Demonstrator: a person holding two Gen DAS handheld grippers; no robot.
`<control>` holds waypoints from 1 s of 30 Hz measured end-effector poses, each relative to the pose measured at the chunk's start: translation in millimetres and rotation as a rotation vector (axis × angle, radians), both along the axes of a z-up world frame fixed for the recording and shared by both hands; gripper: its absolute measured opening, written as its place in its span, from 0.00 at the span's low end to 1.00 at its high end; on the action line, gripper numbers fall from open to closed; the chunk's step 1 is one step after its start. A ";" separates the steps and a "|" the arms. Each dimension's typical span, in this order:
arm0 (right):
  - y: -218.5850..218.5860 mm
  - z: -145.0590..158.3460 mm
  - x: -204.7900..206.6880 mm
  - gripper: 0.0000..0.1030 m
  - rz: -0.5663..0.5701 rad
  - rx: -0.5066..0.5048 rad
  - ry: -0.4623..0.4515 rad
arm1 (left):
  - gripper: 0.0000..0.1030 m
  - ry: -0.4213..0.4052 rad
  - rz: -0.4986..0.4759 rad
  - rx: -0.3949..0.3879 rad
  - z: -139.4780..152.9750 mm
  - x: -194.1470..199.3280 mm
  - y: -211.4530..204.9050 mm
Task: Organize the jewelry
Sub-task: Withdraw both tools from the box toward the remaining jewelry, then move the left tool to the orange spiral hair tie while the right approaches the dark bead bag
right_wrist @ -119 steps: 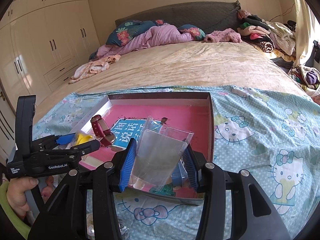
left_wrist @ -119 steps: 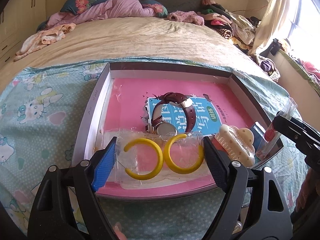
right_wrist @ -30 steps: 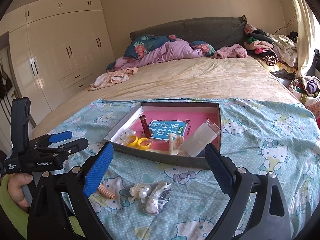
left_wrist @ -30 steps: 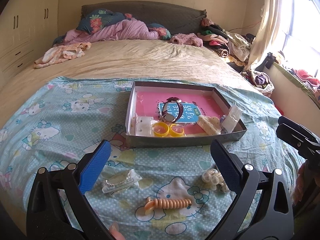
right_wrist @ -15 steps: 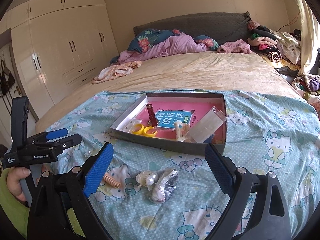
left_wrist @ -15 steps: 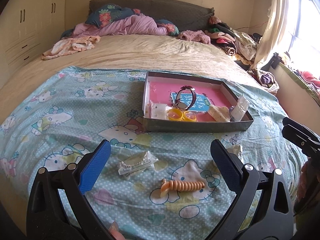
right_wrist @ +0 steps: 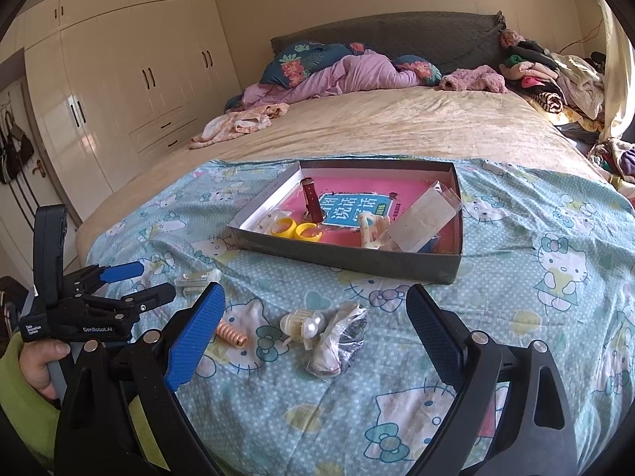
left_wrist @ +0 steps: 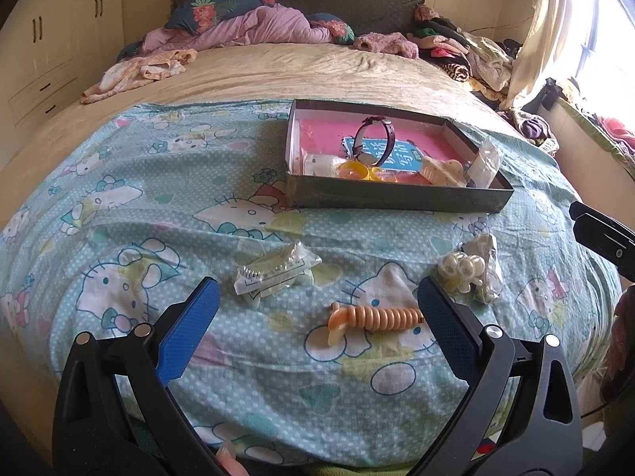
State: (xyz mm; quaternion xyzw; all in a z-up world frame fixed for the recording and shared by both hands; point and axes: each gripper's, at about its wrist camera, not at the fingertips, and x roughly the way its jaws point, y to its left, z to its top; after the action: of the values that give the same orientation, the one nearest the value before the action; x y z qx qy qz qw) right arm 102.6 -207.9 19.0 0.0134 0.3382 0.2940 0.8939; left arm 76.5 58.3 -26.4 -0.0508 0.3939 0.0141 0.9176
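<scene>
Between picks: left gripper [left_wrist: 317, 317] and right gripper [right_wrist: 315, 331] both spread, empty. Next, likely close on spiral hair tie [left_wrist: 377, 317], carry to box [left_wrist: 397, 198].

The right gripper [left_wrist: 603, 234] is cut off at the left-wrist view's right edge; the left gripper's [right_wrist: 139, 279] holder shows only a hand [right_wrist: 39, 361] and green sleeve [right_wrist: 24, 408].
</scene>
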 end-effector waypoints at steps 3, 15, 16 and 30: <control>2.0 -4.3 -1.3 0.89 0.008 -0.007 0.012 | 0.90 0.019 -0.001 0.001 -5.7 -1.5 -0.1; 9.1 -32.4 -3.2 0.89 0.026 -0.061 0.073 | 0.91 0.080 -0.050 -0.001 -23.1 -0.6 -14.4; 9.6 -35.7 -2.7 0.89 0.026 -0.068 0.081 | 0.91 0.082 -0.055 -0.005 -23.8 0.1 -15.1; 6.6 -72.5 11.5 0.88 0.008 -0.097 0.170 | 0.91 0.149 -0.099 0.007 -45.0 9.4 -34.1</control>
State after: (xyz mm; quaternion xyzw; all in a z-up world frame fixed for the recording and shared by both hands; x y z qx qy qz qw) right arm 114.1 -201.4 -53.5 -0.0065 0.4270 0.2786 0.8603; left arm 85.9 24.2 -71.4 -0.0270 0.4629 -0.0262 0.8856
